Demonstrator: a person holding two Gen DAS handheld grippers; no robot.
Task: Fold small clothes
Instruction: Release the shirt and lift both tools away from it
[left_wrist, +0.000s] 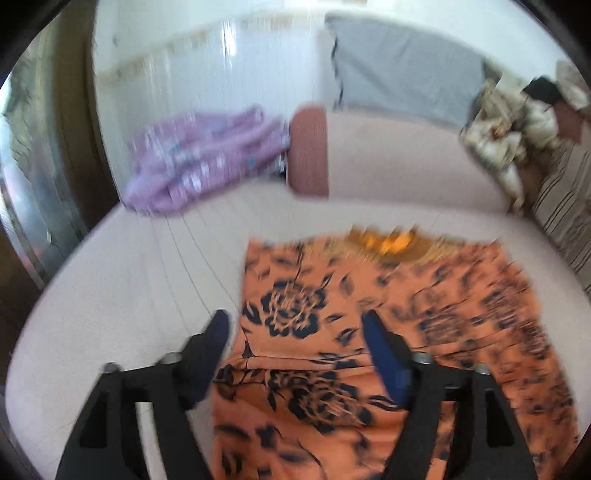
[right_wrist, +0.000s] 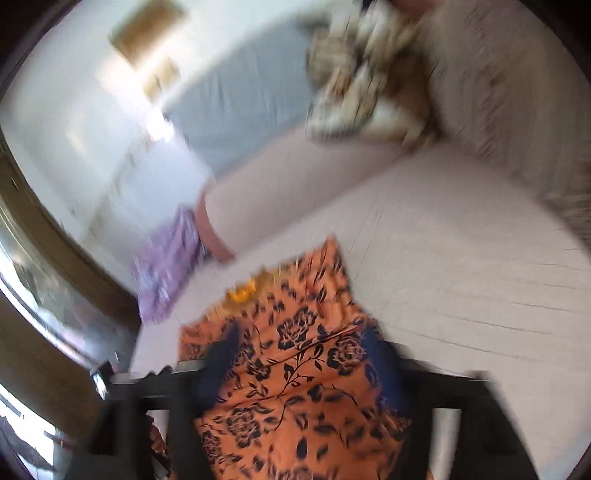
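Nearest the lenses, both tongs stand released above the orange floral garment (left_wrist: 332, 332): the left tongs (left_wrist: 295, 325) and right tongs (right_wrist: 303, 347) gape with nothing clamped, apparently letting a fold settle. It lies flat on the pale sofa seat (left_wrist: 129, 295), a layer doubled over across it. Beyond, a purple garment (left_wrist: 199, 158) waits at the seat's edge, likely next. Farther back, motion blur hides what the patterned heap (left_wrist: 506, 122) is.

both wrist views look steeply down, close over the same orange floral garment (left_wrist: 332, 332).
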